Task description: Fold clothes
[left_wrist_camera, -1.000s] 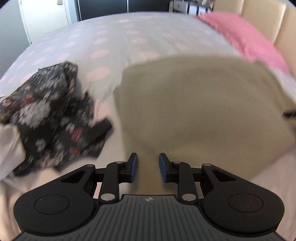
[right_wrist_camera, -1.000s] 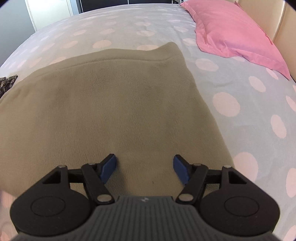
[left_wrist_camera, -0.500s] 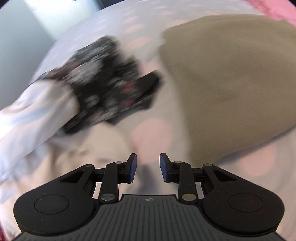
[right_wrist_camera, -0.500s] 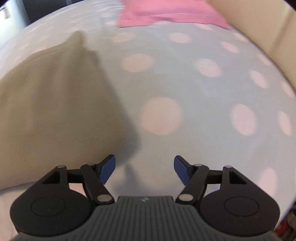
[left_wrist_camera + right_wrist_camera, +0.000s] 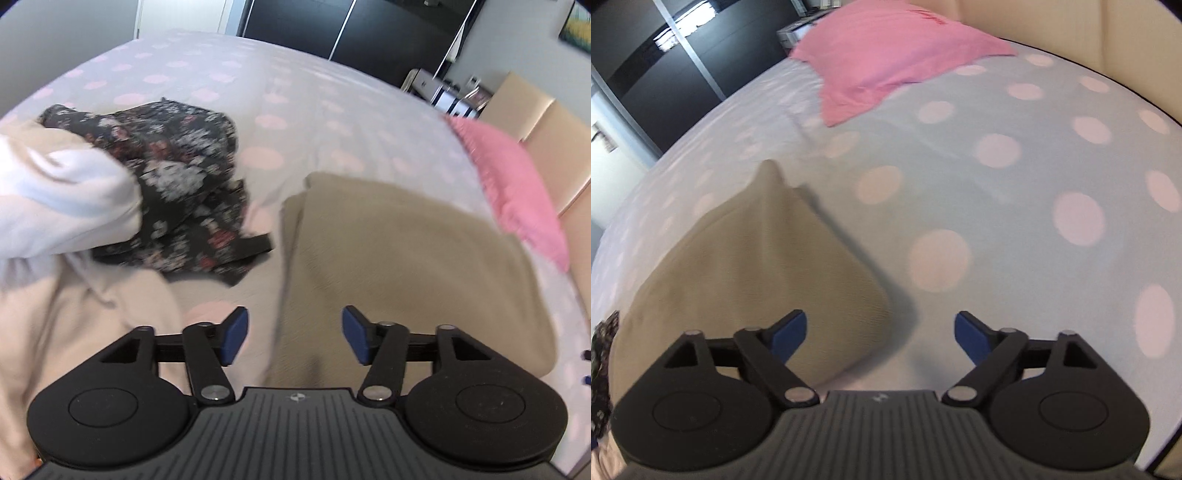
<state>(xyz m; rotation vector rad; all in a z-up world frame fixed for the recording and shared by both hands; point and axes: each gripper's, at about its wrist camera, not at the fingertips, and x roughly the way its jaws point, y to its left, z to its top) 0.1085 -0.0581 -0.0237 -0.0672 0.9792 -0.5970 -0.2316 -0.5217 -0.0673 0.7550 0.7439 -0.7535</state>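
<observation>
A polka-dot bedspread [image 5: 295,96] is seen, a pink pillow [image 5: 897,51] at twelve o'clock, a beige headboard [image 5: 1071,33] at one, dark wardrobe doors [image 5: 369,26] beyond.

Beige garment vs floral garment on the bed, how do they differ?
The beige garment is plain; the floral garment is black with a white and red print. The beige garment lies spread flat with straight edges; the floral garment is crumpled, partly under a white cloth. Both lie on the dotted bedspread, and no gripper holds either.
</observation>
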